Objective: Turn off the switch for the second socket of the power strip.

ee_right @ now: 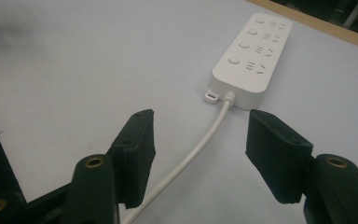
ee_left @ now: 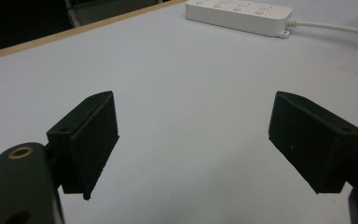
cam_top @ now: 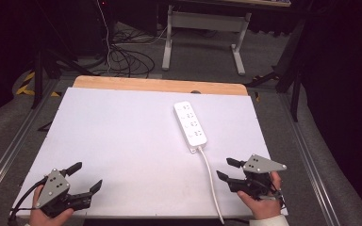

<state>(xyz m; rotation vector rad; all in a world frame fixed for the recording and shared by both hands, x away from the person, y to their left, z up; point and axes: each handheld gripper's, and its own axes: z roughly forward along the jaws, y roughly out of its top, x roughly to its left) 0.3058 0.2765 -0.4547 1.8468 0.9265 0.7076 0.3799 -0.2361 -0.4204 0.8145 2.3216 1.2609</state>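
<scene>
A white power strip lies flat on the white table top, right of centre, with several sockets and round buttons. Its white cord runs toward the table's front edge. The strip lies just ahead of my right gripper, whose open jaws straddle the cord from above. That gripper sits at the front right, held in a hand. My left gripper rests at the front left, open and holding nothing. From there the strip lies far off.
A wooden strip edges the far side of the table. Beyond it stand a white table frame and loose black cables on the floor. Metal rails run along both sides.
</scene>
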